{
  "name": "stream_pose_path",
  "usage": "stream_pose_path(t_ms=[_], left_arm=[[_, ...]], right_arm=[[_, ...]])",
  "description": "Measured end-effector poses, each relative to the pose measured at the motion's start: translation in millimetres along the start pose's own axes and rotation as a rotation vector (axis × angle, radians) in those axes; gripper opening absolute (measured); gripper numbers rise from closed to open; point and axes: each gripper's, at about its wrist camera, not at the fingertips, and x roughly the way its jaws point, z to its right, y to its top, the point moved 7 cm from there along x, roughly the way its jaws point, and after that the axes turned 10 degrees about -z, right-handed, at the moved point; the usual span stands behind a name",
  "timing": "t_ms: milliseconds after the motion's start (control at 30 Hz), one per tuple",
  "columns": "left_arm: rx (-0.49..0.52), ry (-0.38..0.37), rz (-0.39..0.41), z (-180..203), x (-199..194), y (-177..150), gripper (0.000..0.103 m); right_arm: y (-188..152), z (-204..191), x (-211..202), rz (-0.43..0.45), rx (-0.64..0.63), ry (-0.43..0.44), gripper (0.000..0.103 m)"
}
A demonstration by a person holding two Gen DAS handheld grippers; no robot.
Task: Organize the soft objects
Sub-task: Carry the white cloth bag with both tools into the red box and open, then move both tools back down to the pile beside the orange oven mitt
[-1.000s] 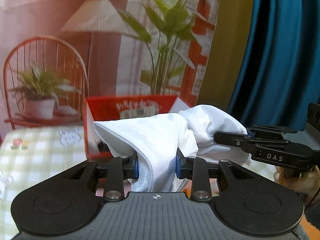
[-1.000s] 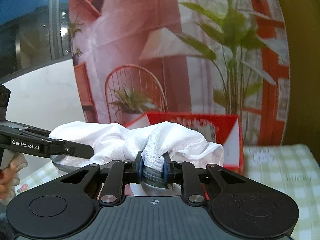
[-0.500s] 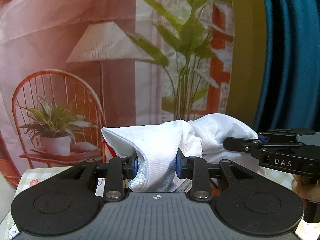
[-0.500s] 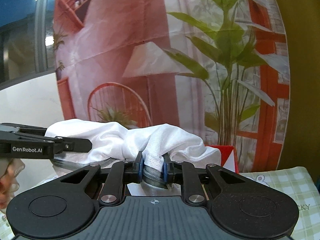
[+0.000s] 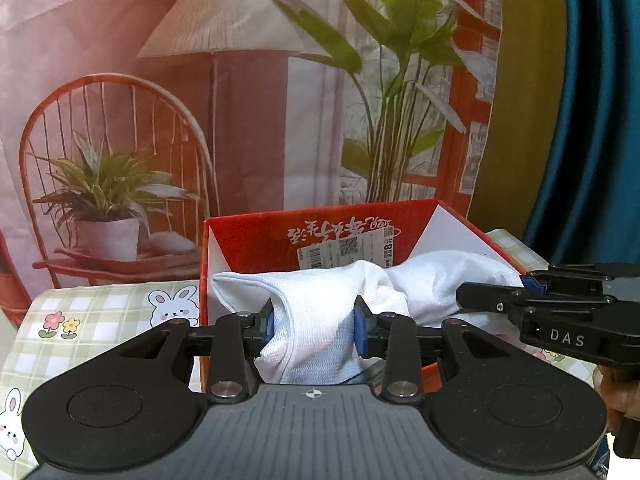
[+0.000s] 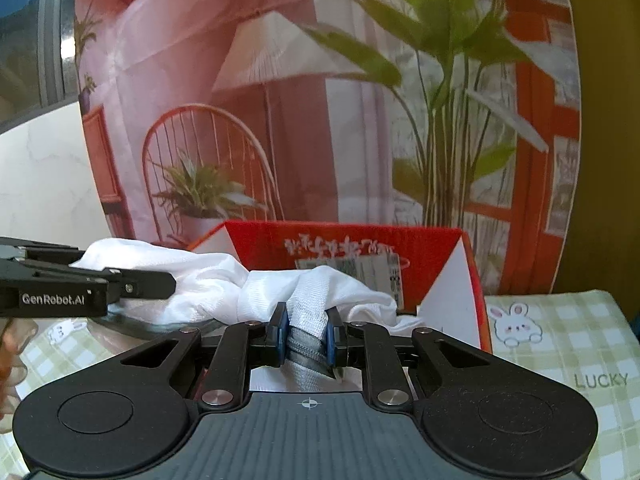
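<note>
The left gripper point(image 5: 314, 322) has its blue pads point(image 5: 267, 320) against a thick fold of the white cloth point(image 5: 320, 304); its jaws have just been opening a little, the fabric still filling the gap between them. The right gripper point(image 6: 307, 334) is pinched tight on a grey-edged hem of the same cloth point(image 6: 208, 280), which sags between the two grippers directly over the open red box point(image 5: 256, 236), at twelve o'clock from both wrists.

The cloth looks light, limp and bunched; it will likely slump and trail, so thick folds or hems are the surest hold. The box's near rim lies just under the hanging fabric and could snag a trailing corner. Its inside appears roomy. Checked tablecloth point(image 6: 560, 320) lies free at three o'clock of the box, and at nine o'clock in the left view.
</note>
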Motion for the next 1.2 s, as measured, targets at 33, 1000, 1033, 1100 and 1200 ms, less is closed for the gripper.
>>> stream_pose_path(t_ms=[33,1000,1033,1100,1200], left_arm=[[0.004,0.004,0.000,0.0,0.1,0.2,0.041],[-0.074,0.009,-0.049,10.7,-63.0,-59.1,0.077],[-0.081,0.004,-0.052,11.8,-66.4,-64.7,0.077],[-0.093,-0.005,-0.061,13.8,-73.0,-76.2,0.077],[-0.113,-0.014,-0.072,16.9,-82.6,-92.4,0.077]], right_arm=[[-1.6,0.3,0.4,-0.003,0.002,0.000,0.018],[-49.4,-15.8,-63.5,0.039,0.009,-0.018,0.056],[-53.2,-18.0,-67.4,0.040,0.011,-0.013,0.056],[-61.0,-22.4,-74.1,0.040,0.012,-0.007,0.056],[-75.3,-29.3,-83.7,0.035,0.023,0.004,0.056]])
